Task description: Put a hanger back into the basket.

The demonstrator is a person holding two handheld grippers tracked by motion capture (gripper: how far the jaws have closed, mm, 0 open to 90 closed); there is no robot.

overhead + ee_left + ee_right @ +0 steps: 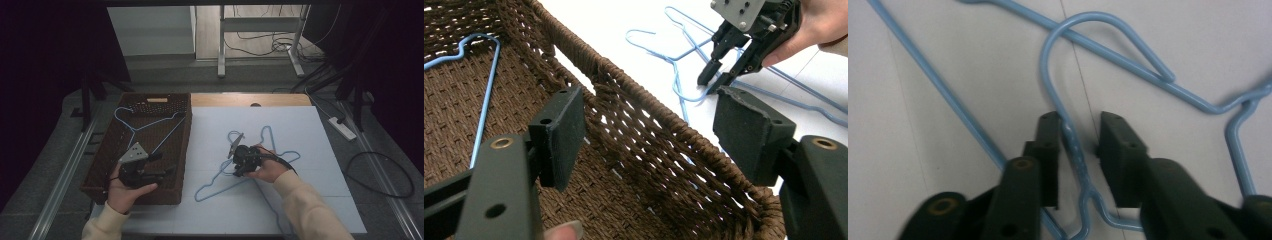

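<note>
Your right hand-held gripper (pixel 1078 150) straddles the neck of a blue hanger (pixel 1068 135) on the table (pixel 300 130), jaws narrowed, one pad touching. A second hanger (pixel 1128 60) crosses it. Your left hand-held gripper (pixel 649 130) hangs spread over the basket (pixel 664 135).

Glossy blue-coated wire hanger (pixel 1068 125) — rough woven wicker basket (pixel 664 135) — matt white board (pixel 300 130).

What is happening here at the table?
A person holds a tool in each hand. The right tool is down on the white board, its jaws either side of the neck of a blue wire hanger, a small gap showing. The left tool waits open over the wicker basket, where another hanger lies.
</note>
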